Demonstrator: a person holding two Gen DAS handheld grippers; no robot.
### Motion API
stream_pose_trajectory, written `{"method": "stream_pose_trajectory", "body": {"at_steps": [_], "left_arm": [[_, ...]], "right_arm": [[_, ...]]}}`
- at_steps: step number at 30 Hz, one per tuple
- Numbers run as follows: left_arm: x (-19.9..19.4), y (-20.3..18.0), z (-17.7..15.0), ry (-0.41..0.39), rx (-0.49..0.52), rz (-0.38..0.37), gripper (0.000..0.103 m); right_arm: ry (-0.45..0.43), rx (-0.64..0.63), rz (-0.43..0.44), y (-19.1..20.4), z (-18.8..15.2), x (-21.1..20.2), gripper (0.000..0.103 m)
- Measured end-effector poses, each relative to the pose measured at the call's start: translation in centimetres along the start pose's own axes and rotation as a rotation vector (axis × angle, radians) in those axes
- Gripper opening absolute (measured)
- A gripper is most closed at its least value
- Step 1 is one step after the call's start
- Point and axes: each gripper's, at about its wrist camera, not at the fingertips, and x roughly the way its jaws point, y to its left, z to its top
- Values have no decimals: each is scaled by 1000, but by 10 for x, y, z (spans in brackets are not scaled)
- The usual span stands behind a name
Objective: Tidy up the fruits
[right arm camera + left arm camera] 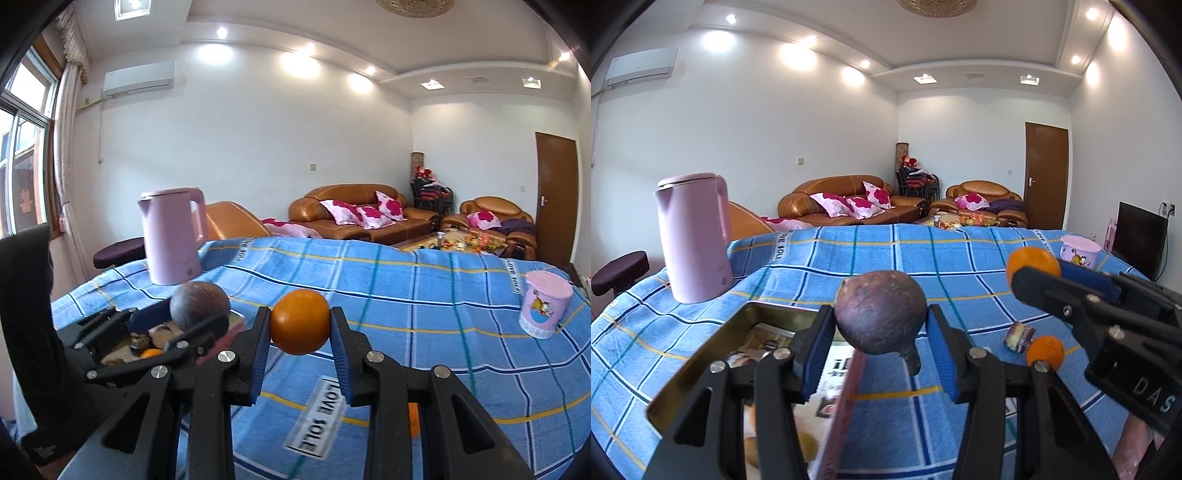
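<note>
- purple fruit [881, 312] pinched in left gripper [881, 332] jaws, held above gold tin [701, 354] edge on table [960, 266].
- orange [300, 322] clamped in right gripper [300, 347] jaws, lifted off cloth.
- mid-carry, probably; next: lower over tin, then release.

We get two wrist fisheyes, each low over the blue-checked counter [960, 258], looking along its own fingers [258, 354] toward the sofas [354, 214]. Both share the pink kettle [694, 236].
</note>
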Motion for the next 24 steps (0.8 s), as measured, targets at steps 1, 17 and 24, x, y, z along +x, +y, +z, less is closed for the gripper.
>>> {"method": "stream_pose_trajectory", "body": {"at_steps": [1,17,24], "left_arm": [[-2,3,0,6,0,4,52],[-14,90,-3,92,-53,123,52],[-7,118,-9,138,-78,169,52]], "right_arm": [[0,4,13,4,2,0,34],[52,-2,157,63,20,24,34],[94,-25,186,82,15,45,34]]}}
